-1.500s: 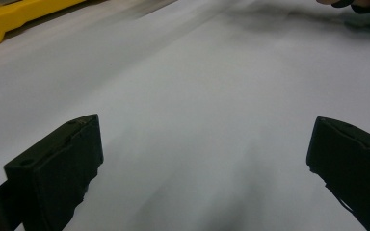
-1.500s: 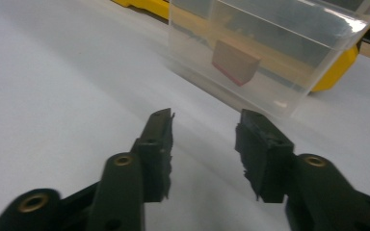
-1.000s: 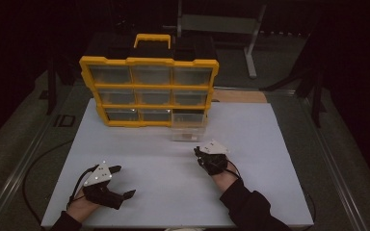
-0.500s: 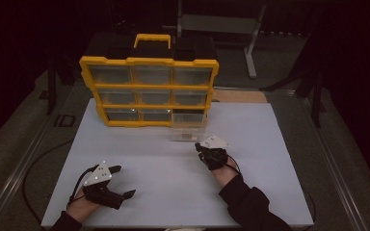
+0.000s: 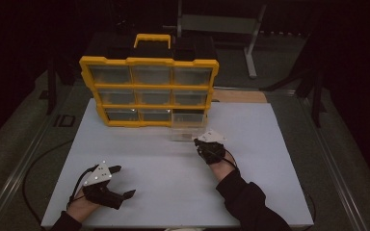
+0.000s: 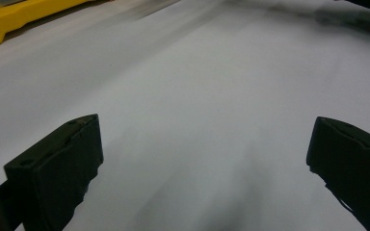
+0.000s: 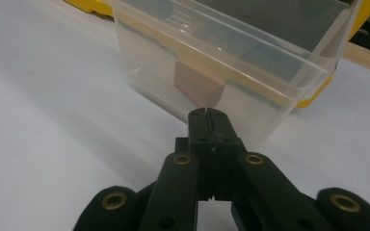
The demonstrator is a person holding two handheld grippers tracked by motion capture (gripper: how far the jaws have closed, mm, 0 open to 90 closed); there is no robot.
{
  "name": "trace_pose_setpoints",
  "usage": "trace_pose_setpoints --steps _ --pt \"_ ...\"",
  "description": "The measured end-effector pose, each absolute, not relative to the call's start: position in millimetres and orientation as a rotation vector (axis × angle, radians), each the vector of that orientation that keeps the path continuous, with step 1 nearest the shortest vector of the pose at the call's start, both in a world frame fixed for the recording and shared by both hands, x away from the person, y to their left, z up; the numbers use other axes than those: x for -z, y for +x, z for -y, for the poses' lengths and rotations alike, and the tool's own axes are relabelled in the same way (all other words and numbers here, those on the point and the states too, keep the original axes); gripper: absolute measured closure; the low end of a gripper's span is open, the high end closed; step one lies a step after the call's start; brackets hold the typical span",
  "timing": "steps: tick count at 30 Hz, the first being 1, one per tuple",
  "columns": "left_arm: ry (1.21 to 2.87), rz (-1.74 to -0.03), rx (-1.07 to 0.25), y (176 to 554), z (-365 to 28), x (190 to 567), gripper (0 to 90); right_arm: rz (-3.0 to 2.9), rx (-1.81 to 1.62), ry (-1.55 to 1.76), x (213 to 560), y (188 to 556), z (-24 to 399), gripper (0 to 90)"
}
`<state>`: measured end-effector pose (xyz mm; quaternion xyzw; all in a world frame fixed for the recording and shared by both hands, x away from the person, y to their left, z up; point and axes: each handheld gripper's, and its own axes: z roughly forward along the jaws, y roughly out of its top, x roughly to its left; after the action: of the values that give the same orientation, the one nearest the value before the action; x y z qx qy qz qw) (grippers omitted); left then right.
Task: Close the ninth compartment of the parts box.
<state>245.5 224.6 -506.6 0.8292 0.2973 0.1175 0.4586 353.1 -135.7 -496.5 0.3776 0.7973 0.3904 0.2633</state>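
right hand-held gripper (image 7: 207, 113) has its jaws pressed flat together with nothing between them, tips just in front of the clear drawer (image 7: 231, 62) pulled out of the yellow organizer (image 5: 149, 89) onto the white desk (image 5: 173, 168). left hand-held gripper (image 6: 202, 159) hangs wide open over bare desk, well apart.

Workshop or lab – yellow parts organizer (image 5: 148, 86), white table (image 5: 173, 178), dark surroundings.

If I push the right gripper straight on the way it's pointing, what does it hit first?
Most likely the near wall of the clear plastic drawer; the shut right gripper points at it from close by, with nothing between.
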Motion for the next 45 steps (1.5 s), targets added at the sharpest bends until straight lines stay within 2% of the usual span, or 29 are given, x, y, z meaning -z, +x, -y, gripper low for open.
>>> trace_pose_setpoints --steps 45 --pt "2.041 -0.729 -0.288 246 -226 506 0.0 -2.176 -1.033 1.081 502 378 125 90.0"
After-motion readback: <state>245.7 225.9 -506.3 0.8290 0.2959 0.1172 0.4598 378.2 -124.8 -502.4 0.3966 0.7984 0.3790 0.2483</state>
